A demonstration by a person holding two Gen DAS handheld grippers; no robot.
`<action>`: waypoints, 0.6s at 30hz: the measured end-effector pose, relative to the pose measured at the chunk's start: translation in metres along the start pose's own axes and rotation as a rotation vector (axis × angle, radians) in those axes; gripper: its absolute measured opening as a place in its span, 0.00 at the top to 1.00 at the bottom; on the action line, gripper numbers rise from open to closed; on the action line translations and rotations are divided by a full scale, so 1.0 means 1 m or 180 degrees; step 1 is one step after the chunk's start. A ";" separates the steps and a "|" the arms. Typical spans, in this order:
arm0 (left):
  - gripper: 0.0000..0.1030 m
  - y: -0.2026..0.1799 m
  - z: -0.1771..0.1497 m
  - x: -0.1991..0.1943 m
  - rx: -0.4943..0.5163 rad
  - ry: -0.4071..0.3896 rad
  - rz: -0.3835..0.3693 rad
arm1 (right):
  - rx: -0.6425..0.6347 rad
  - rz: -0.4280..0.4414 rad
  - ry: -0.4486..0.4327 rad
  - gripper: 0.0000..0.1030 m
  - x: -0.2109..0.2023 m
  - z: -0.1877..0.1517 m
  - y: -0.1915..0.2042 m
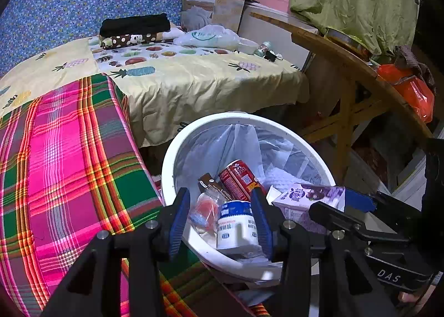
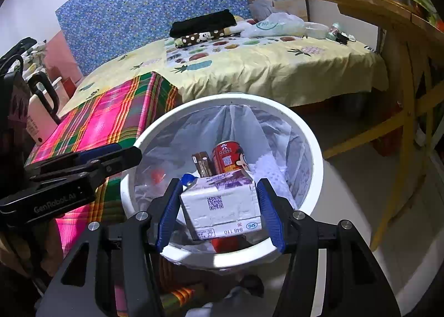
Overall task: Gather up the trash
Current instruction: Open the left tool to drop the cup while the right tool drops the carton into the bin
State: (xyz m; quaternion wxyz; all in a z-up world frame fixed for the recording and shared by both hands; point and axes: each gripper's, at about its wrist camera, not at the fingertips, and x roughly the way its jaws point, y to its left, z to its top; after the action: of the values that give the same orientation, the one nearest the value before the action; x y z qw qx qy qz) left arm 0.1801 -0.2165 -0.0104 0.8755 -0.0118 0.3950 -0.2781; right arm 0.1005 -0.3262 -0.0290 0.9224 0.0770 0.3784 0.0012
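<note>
A white trash bin (image 1: pixel 177 150) with a clear liner stands beside the bed; it also shows in the right wrist view (image 2: pixel 313 128). Inside lie a red can (image 1: pixel 238 178), a brown wrapper (image 1: pixel 211 184), a clear plastic piece with orange (image 1: pixel 205 211) and a white yogurt cup (image 1: pixel 236 228). My left gripper (image 1: pixel 220 220) is open over the bin's near rim, the cup between its jaws but apart from the left pad. My right gripper (image 2: pixel 219 206) holds a white and purple milk carton (image 2: pixel 222 206) over the bin; it also shows in the left wrist view (image 1: pixel 308 197).
A bed with a pink-green plaid blanket (image 1: pixel 69 164) and yellow pineapple sheet (image 1: pixel 194 81) lies to the left. A wooden table (image 1: pixel 347 67) with an orange bag (image 1: pixel 410 92) stands to the right. Boxes (image 1: pixel 213 0) and a plastic bag (image 1: pixel 208 37) sit on the far bed end.
</note>
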 end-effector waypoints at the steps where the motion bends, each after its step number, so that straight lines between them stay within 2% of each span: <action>1: 0.54 0.001 0.000 -0.001 -0.0008 -0.0006 -0.0002 | -0.0004 0.0002 -0.0010 0.45 -0.001 0.000 0.000; 18: 0.53 0.003 -0.014 -0.030 -0.0013 -0.0082 0.0064 | -0.0066 0.0000 -0.0147 0.45 -0.022 -0.002 0.008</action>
State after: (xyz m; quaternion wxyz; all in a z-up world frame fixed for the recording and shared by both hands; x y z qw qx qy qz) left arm 0.1560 -0.1965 -0.0004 0.8832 -0.0131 0.3844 -0.2683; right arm 0.0845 -0.3192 -0.0138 0.9317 0.0675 0.3569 0.0032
